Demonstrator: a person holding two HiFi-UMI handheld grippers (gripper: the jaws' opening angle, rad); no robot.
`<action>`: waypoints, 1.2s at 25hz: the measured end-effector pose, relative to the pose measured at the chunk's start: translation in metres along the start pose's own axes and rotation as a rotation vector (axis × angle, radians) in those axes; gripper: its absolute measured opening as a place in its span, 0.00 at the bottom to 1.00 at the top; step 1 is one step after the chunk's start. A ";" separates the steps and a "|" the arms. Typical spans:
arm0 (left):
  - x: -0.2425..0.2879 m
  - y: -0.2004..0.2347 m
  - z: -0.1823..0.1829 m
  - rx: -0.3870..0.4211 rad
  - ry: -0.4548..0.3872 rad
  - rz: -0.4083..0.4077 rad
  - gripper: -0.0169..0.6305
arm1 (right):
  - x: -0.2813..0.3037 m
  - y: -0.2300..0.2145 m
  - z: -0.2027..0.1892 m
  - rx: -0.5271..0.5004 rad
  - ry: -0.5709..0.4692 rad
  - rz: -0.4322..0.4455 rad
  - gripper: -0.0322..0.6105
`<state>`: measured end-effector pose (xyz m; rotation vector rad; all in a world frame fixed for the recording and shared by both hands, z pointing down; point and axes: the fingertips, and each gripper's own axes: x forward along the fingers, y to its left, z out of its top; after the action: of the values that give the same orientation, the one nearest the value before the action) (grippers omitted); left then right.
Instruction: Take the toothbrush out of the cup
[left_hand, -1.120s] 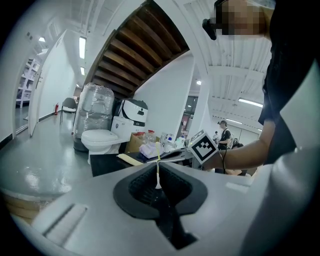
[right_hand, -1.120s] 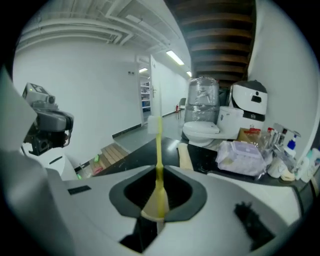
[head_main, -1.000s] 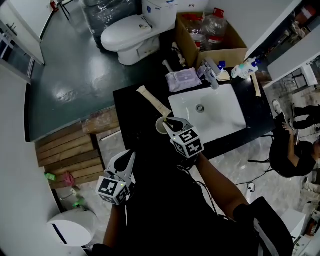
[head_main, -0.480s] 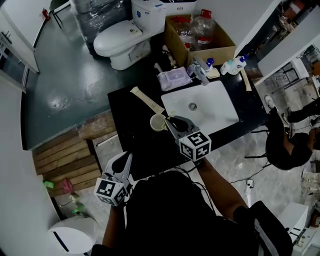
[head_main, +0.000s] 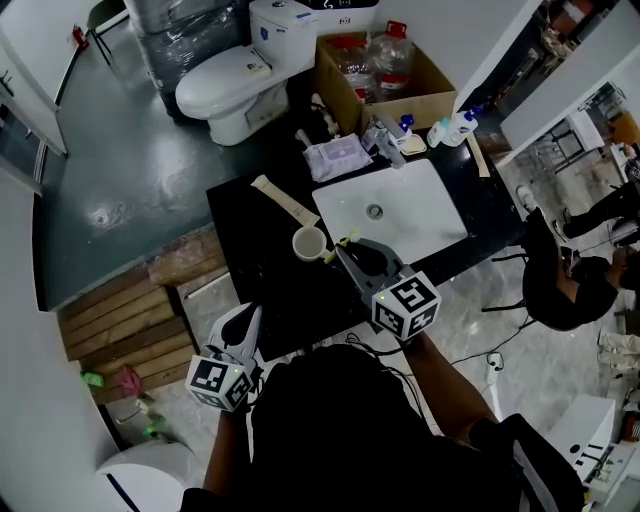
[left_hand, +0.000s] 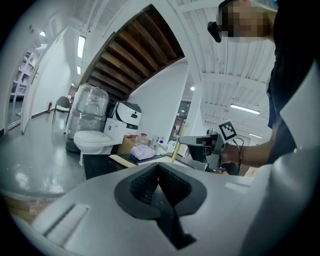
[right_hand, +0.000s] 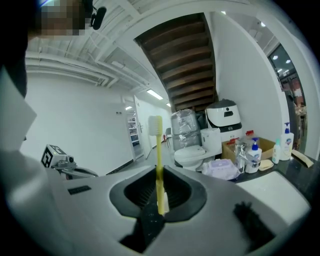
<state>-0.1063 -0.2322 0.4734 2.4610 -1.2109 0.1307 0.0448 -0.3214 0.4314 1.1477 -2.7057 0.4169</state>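
Here your right gripper (right_hand: 159, 192) is clamped on the lower handle of the yellow toothbrush (right_hand: 158, 150). The shaft stands nearly upright between the ribbed pads, with the white bristle head well above the jaws. Judge the brush as light and stiff. Its handle is thin and smooth, so it can pivot or slide in a two-point pinch. Hold it on the handle as shown, never on the soft bristles, and keep the squeeze firm.

In the head view the brush sits at the jaw tips, clear of the cream cup (head_main: 309, 243) and just beside its rim. It hangs over the black countertop (head_main: 250, 260), between the cup and the white washbasin (head_main: 400, 215). The cup looks empty.

Your left gripper (left_hand: 159, 172) has its jaws pressed together on nothing, and it hangs low at the near counter edge, well apart from the cup.
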 end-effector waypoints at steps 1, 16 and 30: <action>-0.001 0.000 0.000 0.000 -0.002 -0.002 0.04 | -0.005 0.001 -0.001 0.003 0.002 -0.002 0.13; -0.006 -0.010 -0.001 0.020 0.014 -0.039 0.04 | -0.046 0.018 -0.047 0.055 0.060 -0.025 0.13; -0.006 -0.008 -0.005 0.027 0.042 -0.050 0.04 | -0.052 0.016 -0.065 0.103 0.075 -0.048 0.13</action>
<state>-0.1034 -0.2209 0.4739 2.4969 -1.1369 0.1848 0.0721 -0.2550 0.4762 1.1950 -2.6147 0.5859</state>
